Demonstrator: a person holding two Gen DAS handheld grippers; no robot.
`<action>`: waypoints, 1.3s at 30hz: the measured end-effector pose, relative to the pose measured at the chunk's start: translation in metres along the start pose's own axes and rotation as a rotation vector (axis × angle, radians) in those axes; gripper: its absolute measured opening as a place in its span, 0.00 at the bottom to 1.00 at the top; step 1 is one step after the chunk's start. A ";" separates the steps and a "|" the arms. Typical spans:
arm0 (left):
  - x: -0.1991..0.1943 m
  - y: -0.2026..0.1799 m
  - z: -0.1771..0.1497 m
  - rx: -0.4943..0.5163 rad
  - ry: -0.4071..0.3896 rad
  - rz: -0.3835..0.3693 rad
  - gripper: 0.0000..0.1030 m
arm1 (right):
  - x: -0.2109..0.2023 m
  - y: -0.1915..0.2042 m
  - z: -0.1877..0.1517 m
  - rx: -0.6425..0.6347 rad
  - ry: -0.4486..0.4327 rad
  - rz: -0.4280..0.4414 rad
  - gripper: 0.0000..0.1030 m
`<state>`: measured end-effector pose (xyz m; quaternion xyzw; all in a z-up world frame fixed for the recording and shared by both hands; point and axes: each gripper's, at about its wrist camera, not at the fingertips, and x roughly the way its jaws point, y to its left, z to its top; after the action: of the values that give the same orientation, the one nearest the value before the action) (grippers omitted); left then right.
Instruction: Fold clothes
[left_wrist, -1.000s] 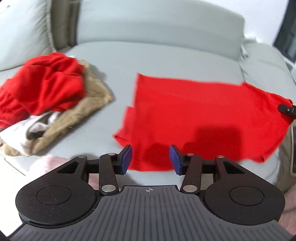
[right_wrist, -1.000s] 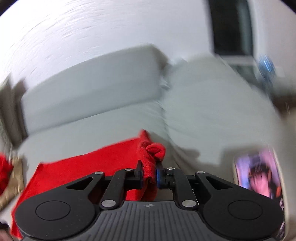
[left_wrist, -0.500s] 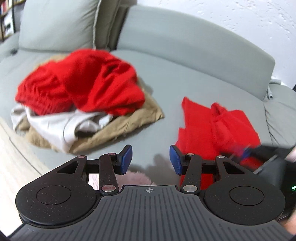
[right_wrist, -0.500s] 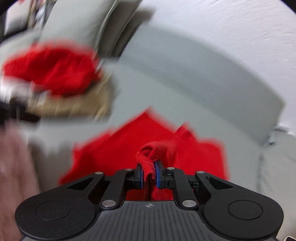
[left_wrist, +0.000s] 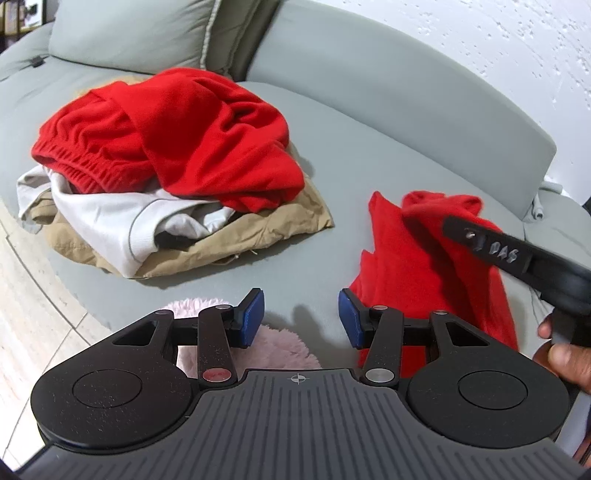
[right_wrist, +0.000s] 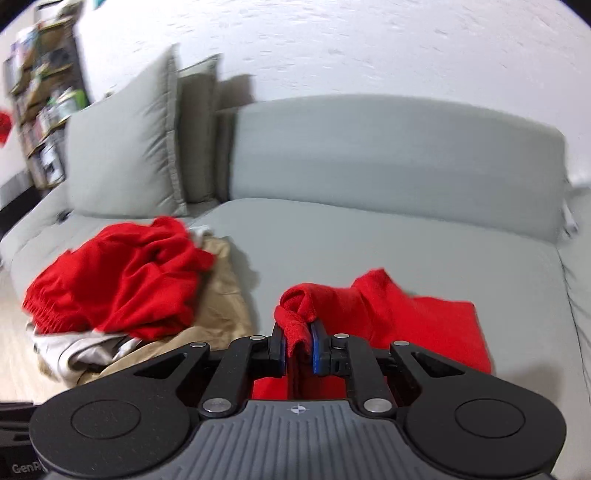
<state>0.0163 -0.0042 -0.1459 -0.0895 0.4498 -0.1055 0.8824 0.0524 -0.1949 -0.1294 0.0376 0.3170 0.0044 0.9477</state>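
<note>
Right gripper (right_wrist: 298, 345) of ours clamped on red cloth (right_wrist: 417, 317), left gripper (left_wrist: 301, 317) apart and empty, we hover over grey sofa (left_wrist: 332, 155), clothes pile (left_wrist: 162, 158) beside.

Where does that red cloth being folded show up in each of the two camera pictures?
Left wrist view: the red cloth lies right of centre on the sofa, partly behind the right gripper.
Right wrist view: it sits at centre, pinched in the right gripper.
Shared landmark: the pile of clothes, left in both views.
</note>
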 end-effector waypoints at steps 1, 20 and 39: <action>0.000 0.001 0.000 -0.006 0.002 0.000 0.49 | 0.003 0.006 -0.003 -0.031 0.012 0.010 0.13; -0.003 0.002 0.005 0.007 0.030 -0.047 0.50 | -0.044 0.001 -0.048 -0.307 0.156 0.236 0.44; 0.096 -0.061 0.008 0.250 0.278 -0.001 0.76 | -0.031 -0.167 -0.097 0.624 0.286 0.130 0.56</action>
<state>0.0712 -0.0882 -0.2002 0.0362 0.5507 -0.1723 0.8159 -0.0338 -0.3560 -0.2005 0.3445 0.4298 -0.0273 0.8342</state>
